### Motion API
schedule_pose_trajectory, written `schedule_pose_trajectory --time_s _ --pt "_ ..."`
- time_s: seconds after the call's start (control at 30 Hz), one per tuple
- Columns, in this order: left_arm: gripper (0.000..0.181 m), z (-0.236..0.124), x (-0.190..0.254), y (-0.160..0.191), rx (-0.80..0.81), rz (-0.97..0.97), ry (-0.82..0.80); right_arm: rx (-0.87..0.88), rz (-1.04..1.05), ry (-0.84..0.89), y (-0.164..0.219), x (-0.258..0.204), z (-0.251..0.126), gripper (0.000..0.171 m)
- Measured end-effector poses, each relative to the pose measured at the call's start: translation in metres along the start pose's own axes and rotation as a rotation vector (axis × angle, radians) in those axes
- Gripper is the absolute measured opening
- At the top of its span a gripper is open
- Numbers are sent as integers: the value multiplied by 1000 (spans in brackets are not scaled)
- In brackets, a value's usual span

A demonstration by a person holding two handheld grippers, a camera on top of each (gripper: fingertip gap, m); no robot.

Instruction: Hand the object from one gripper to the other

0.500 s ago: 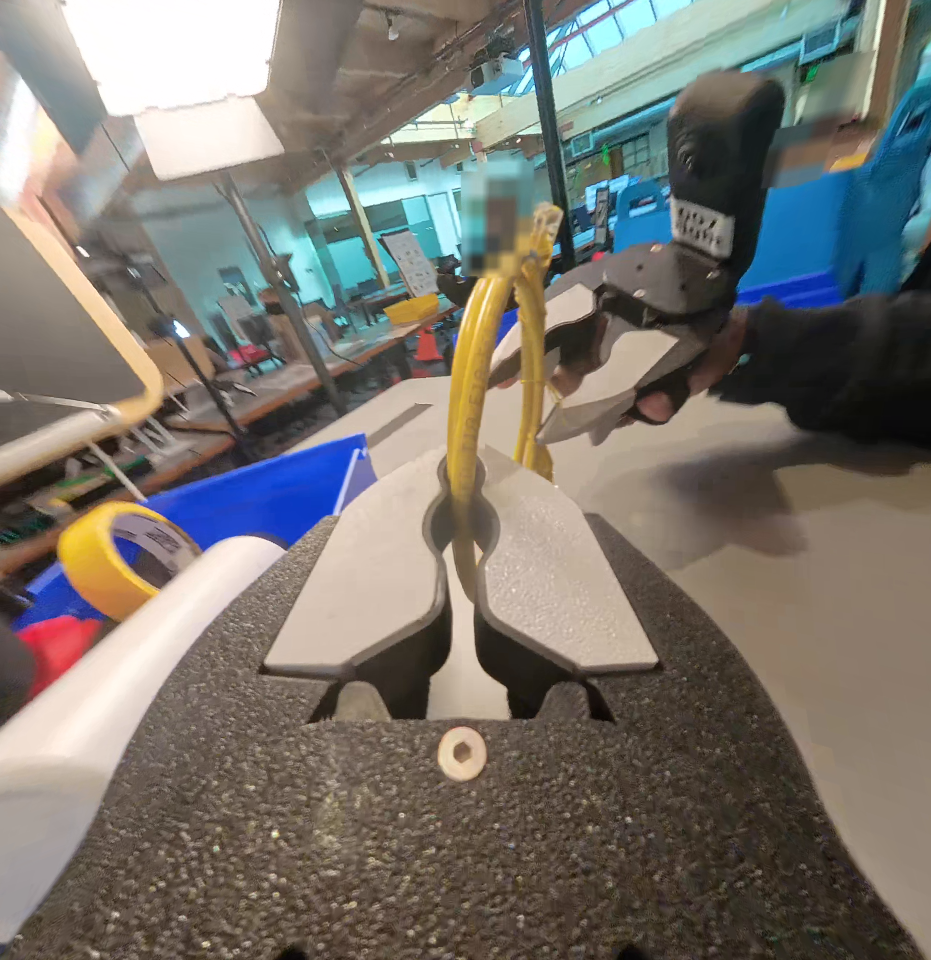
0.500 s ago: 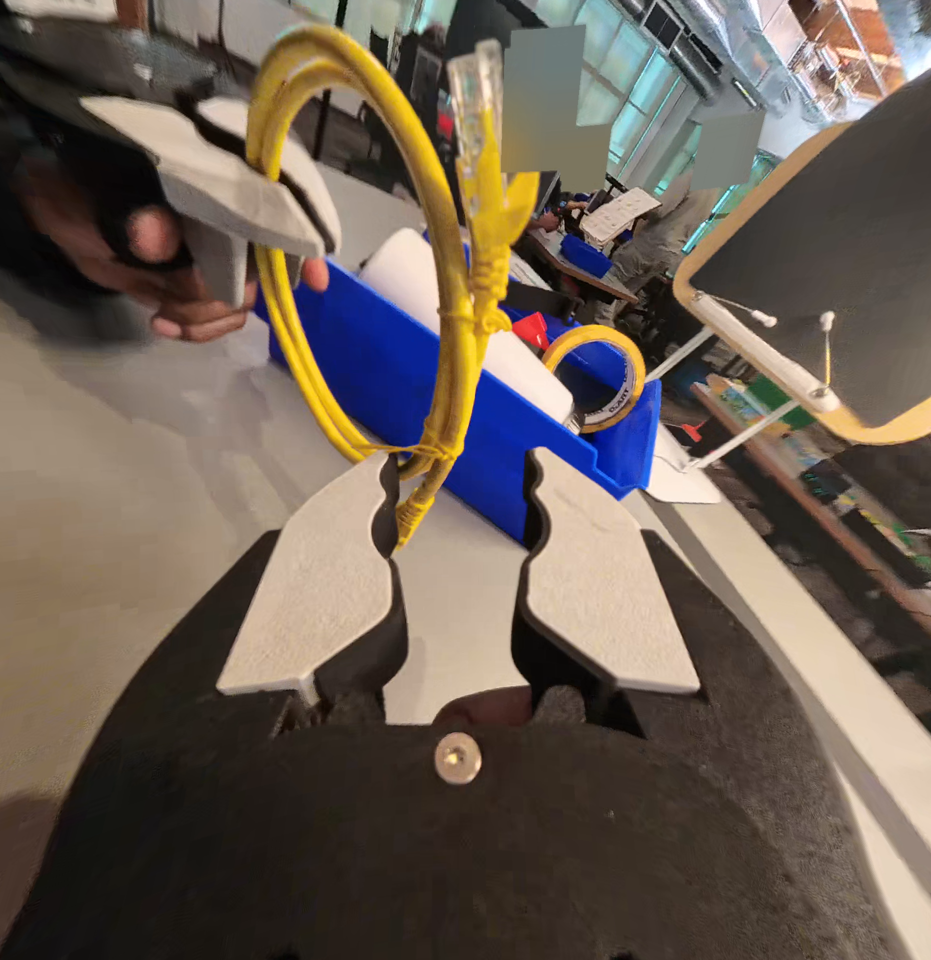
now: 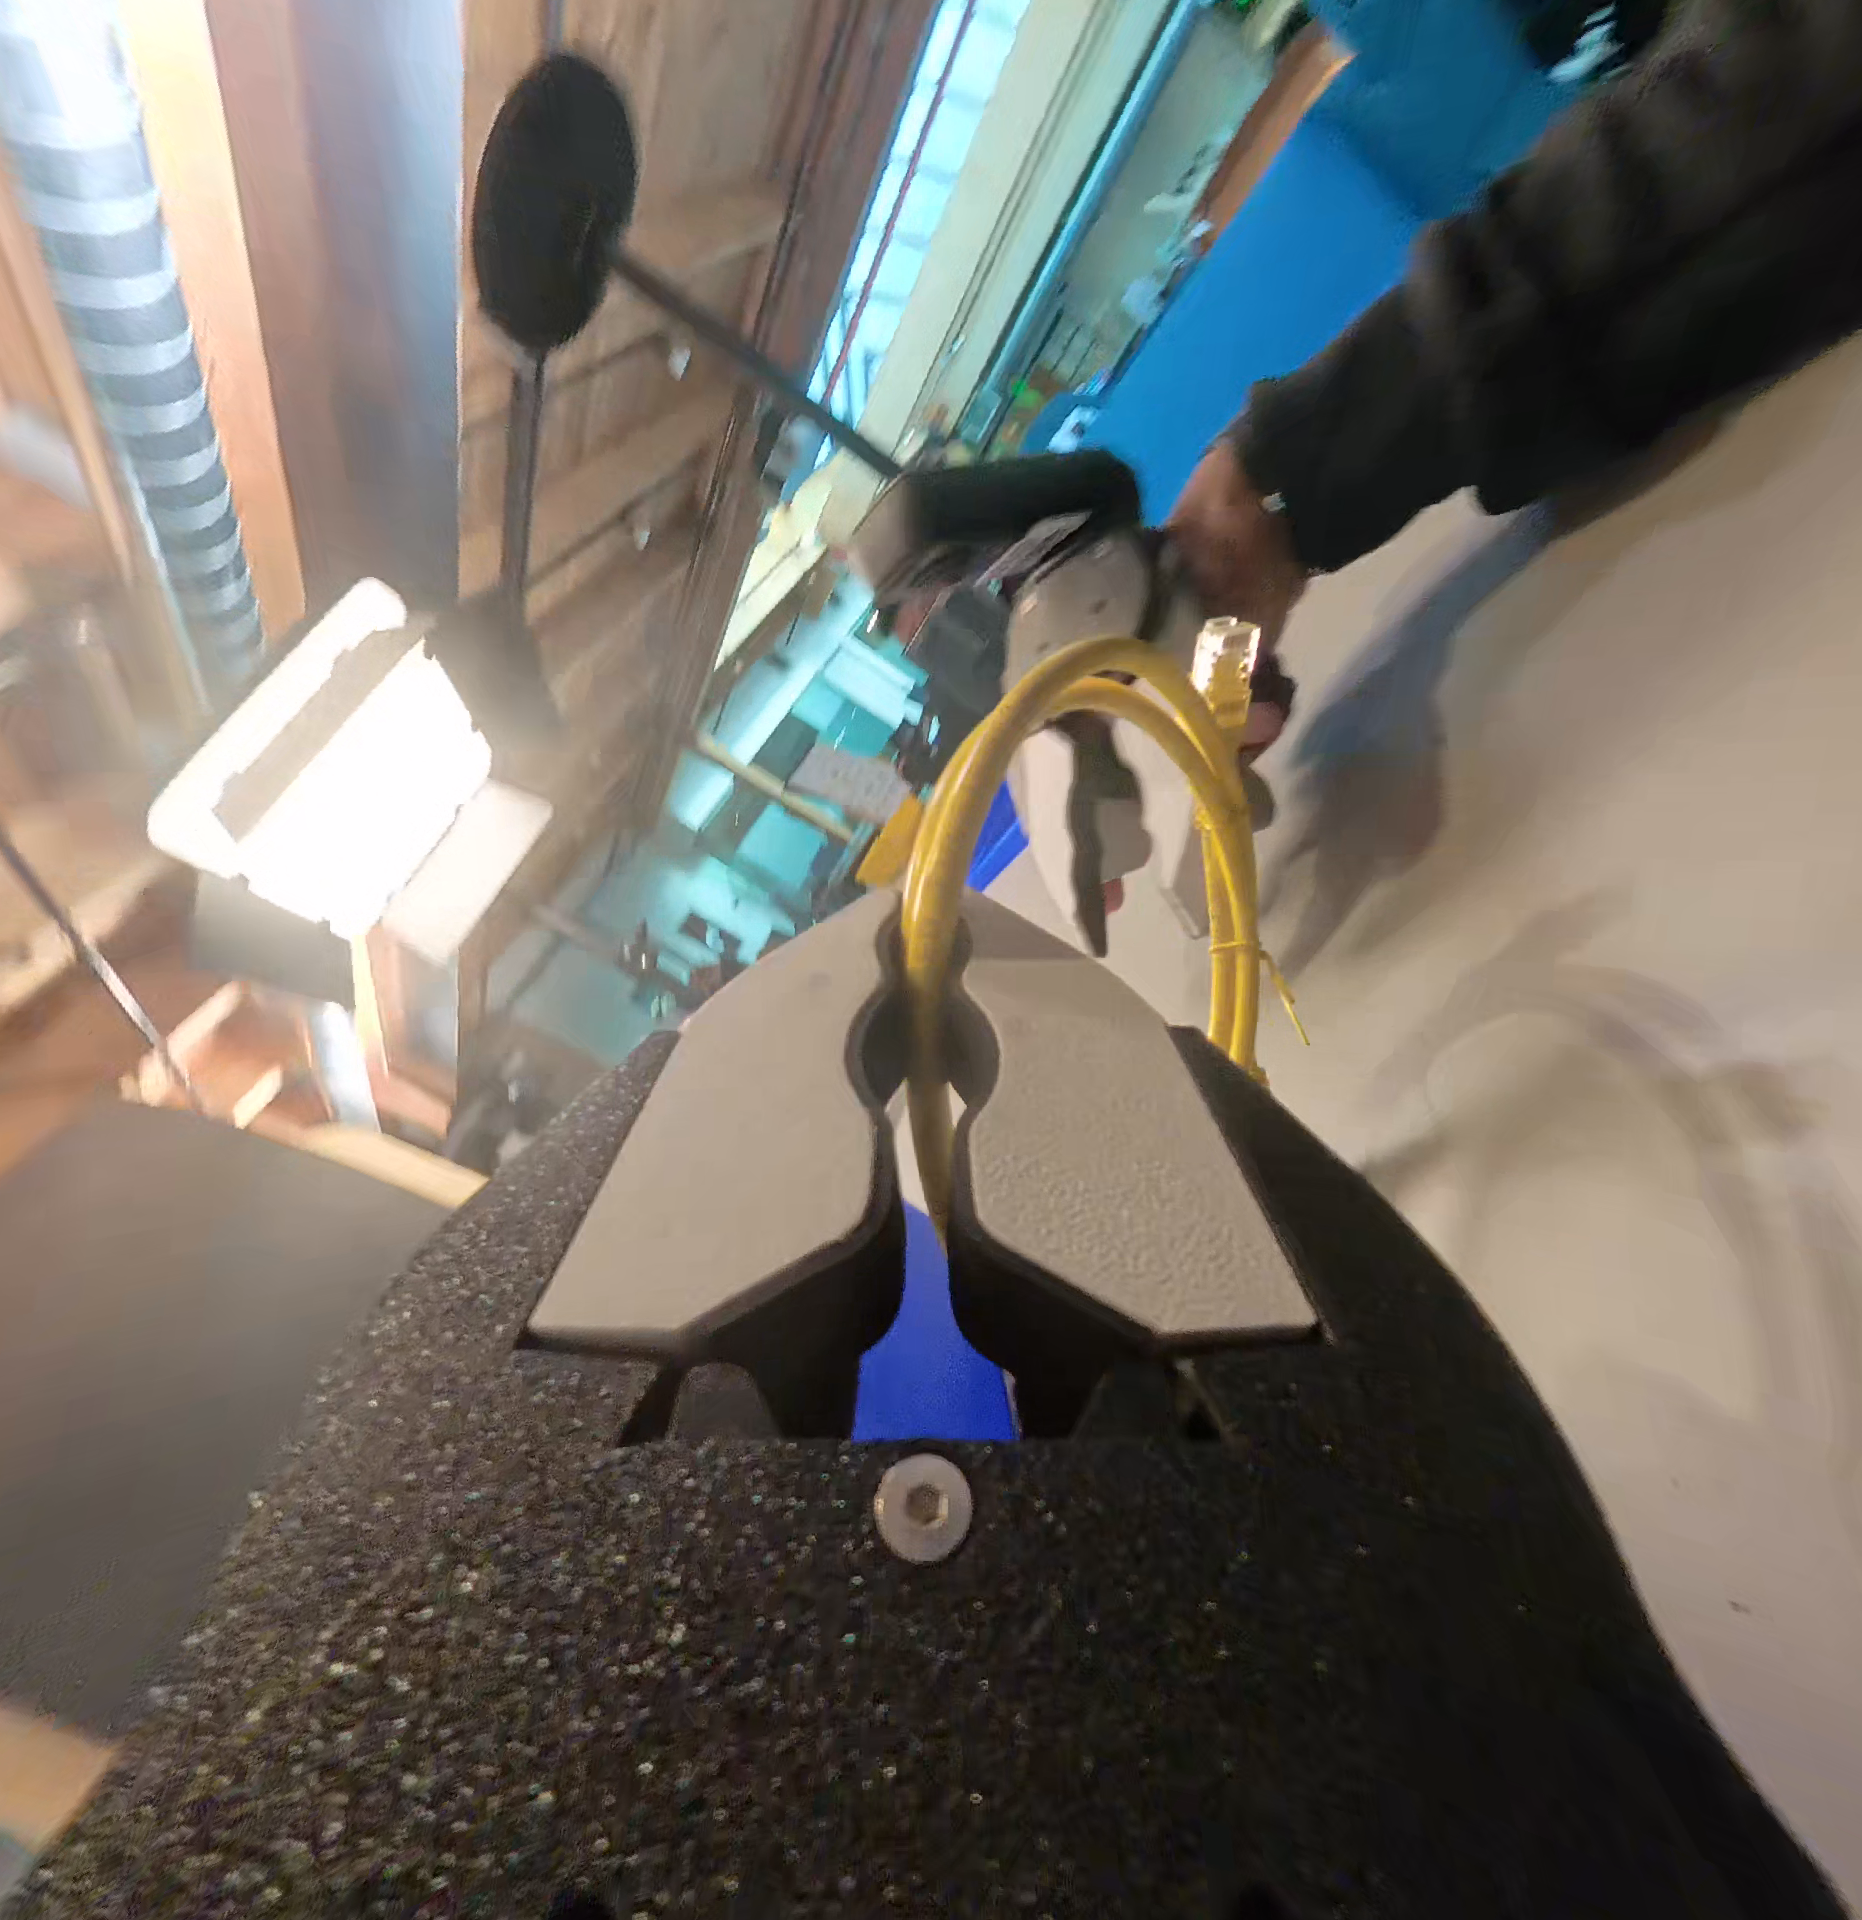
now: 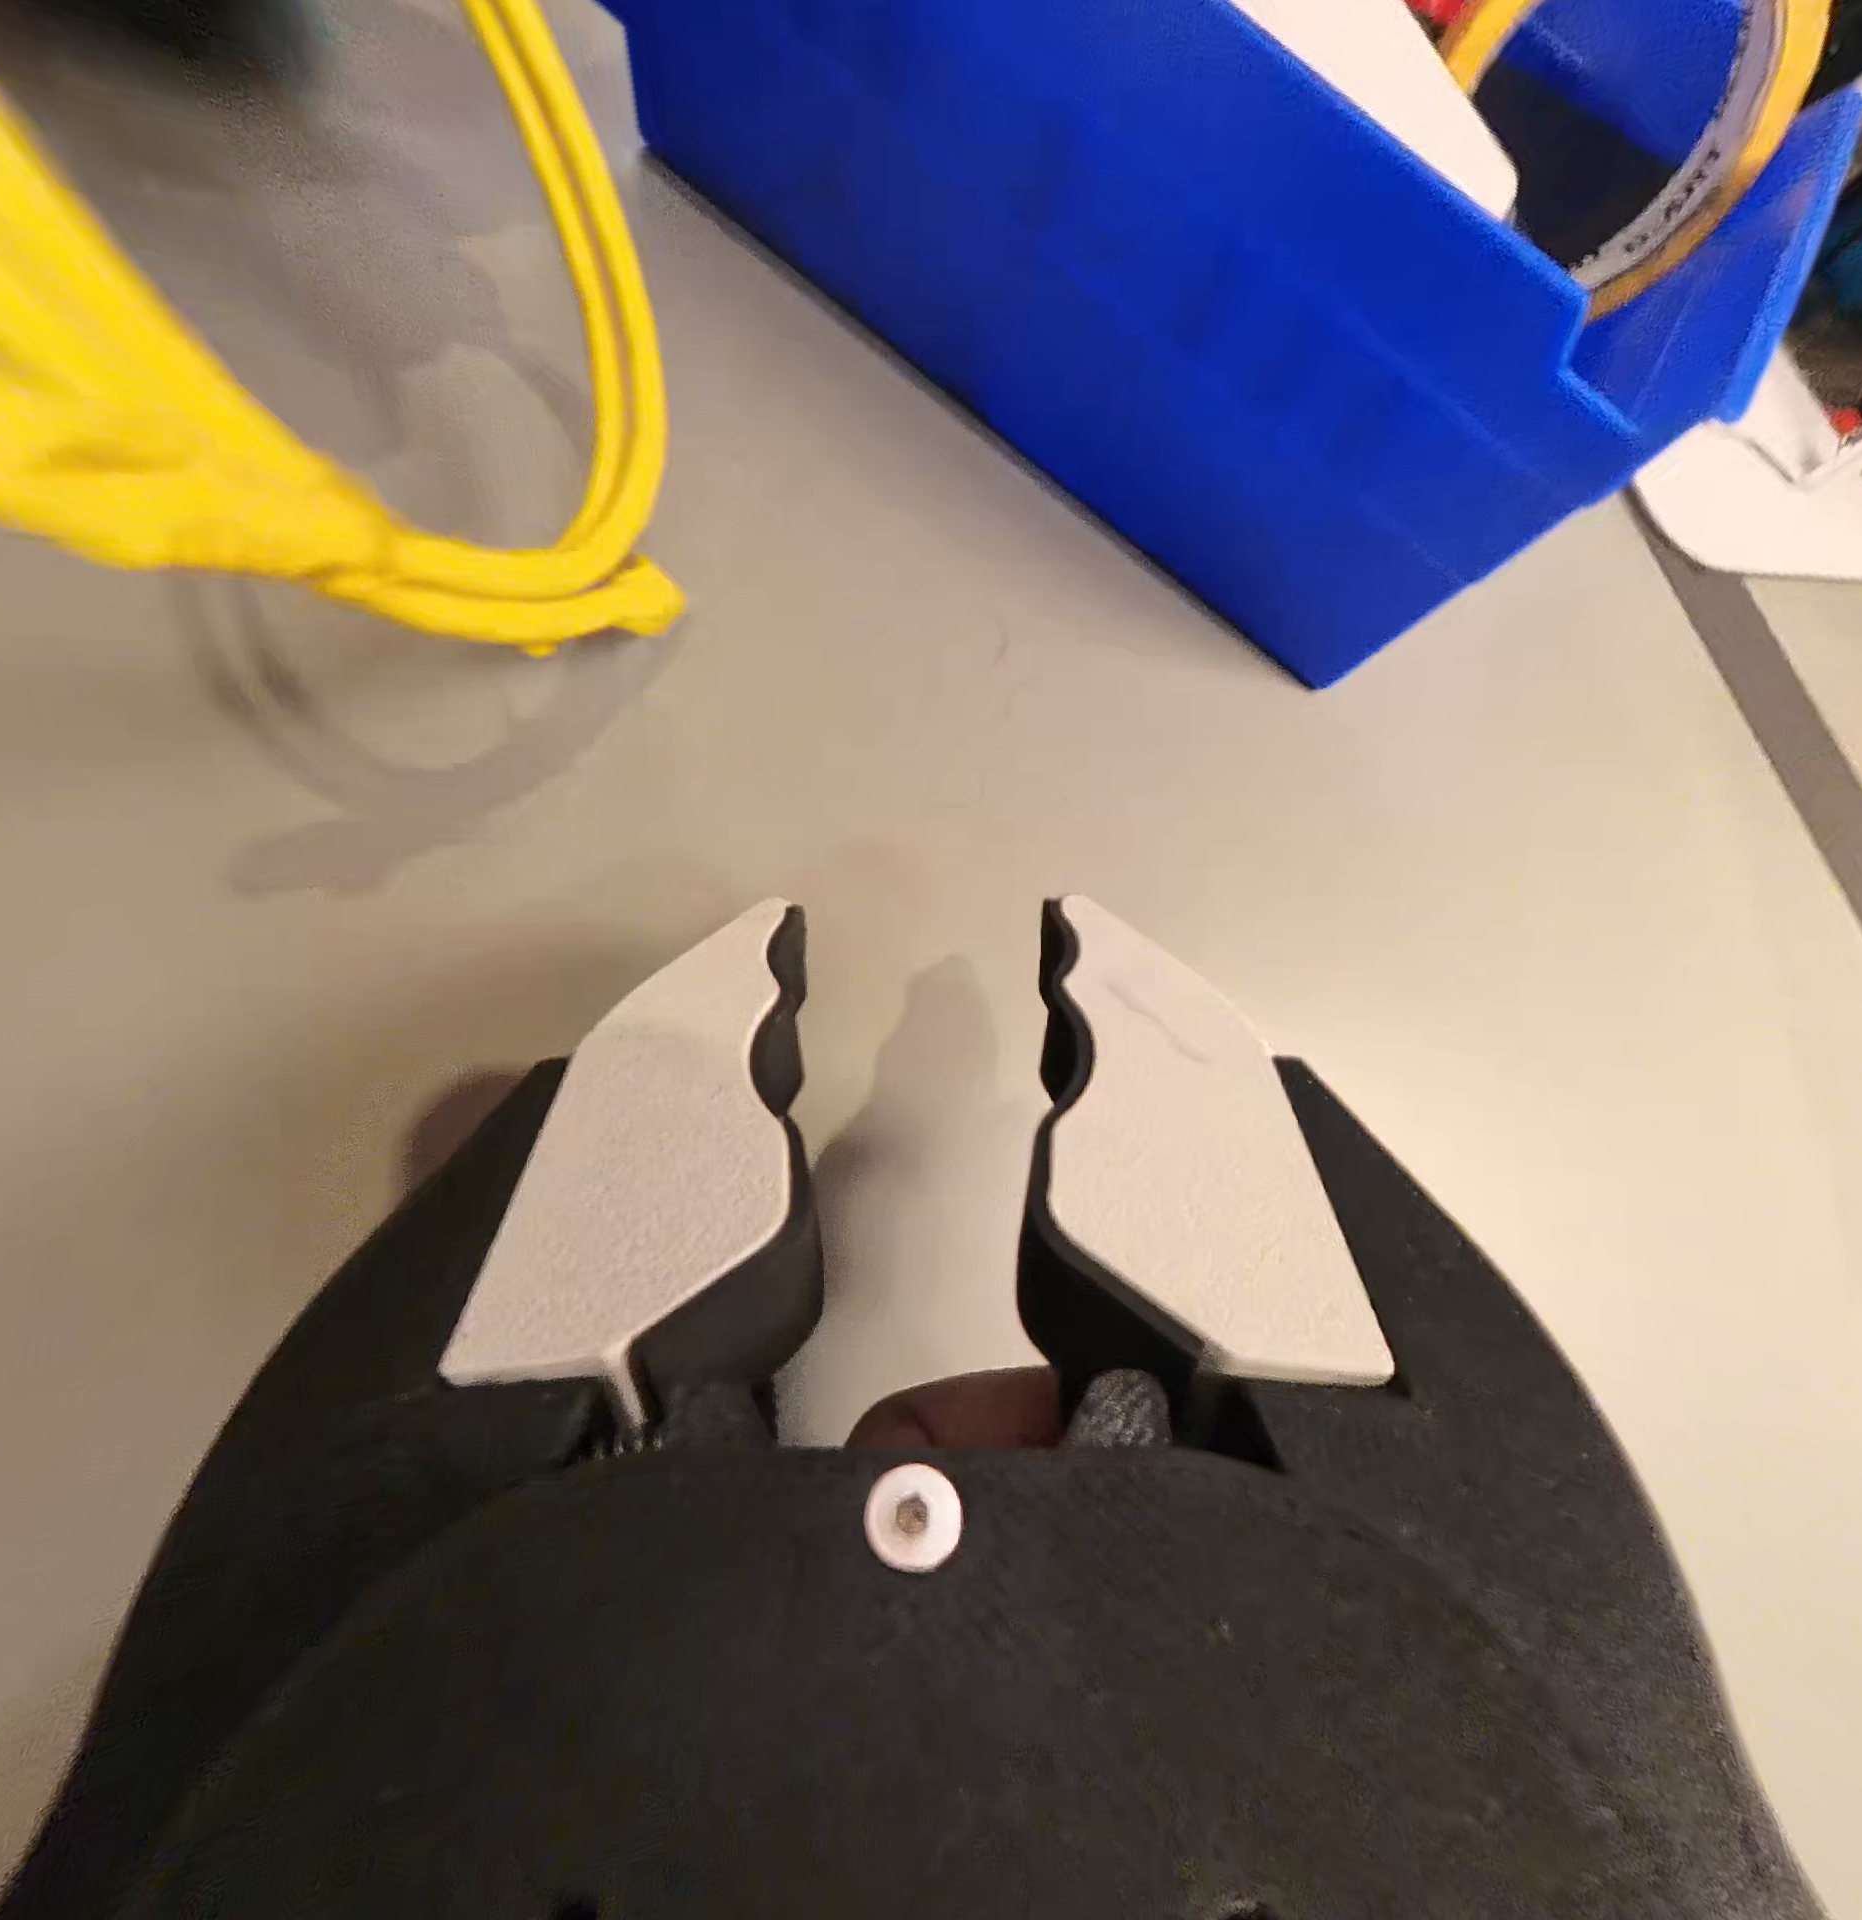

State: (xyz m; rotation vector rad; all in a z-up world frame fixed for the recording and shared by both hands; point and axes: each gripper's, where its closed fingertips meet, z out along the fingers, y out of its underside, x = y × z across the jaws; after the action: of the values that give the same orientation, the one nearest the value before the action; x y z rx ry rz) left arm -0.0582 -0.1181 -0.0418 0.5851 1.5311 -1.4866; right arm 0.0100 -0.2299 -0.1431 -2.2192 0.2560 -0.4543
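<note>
- Two claws, one load: your left claw (image 3: 932, 997) pinches the yellow cable (image 3: 1088, 727) coil.
- Your right claw (image 4: 922, 971) gapes empty over the worktop (image 4: 1218, 831); the coil hangs far-left of it.

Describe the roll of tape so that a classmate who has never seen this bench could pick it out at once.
Start at the grey table and find the blue bin on it, ahead of the open right gripper. The roll of tape stands on edge at the bin's open end, beside a white roll. It alone is a yellow ring.
</note>
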Motion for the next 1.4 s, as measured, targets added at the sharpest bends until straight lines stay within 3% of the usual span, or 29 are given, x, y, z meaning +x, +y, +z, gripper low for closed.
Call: schedule_pose_trajectory --time_s 0.17,0.33,0.5,0.57,0.7,0.8,0.97,1.17,1.27,1.37,1.4 --pt "2 -6 17 -19 115 189 63 178 243 -287 -42 -25 1 41" --pt "1 -12 38 -32 206 333 134 68 139 -462 -67 -73 42 51" --pt "3 -11 42 -33 204 373 133 -115 5 -441 -58 -96 81 19" --pt "8 -10 35 -26 170 324 102 -83 8 -352 -63 -84 83 11" --pt "63 0 16 6 14 63 82 34 39 -65 -75 -26 63 7" --pt "81 8 11 30 -132 -31 66 124 25 149 -82 13 36 5" --pt "86 15 15 53 -298 -270 91 224 21 479 -87 61 -10 5" --pt "80 20 23 58 -363 -792 181 263 96 766 -90 89 -42 5" --pt "80 25 23 64 -390 -1021 169 264 125 832 -95 86 -39 5" --pt "75 27 28 72 -419 -1108 152 300 125 817 -111 71 -28 5" --pt "66 27 29 72 -417 -1112 152 320 119 804 -117 65 -24 5"
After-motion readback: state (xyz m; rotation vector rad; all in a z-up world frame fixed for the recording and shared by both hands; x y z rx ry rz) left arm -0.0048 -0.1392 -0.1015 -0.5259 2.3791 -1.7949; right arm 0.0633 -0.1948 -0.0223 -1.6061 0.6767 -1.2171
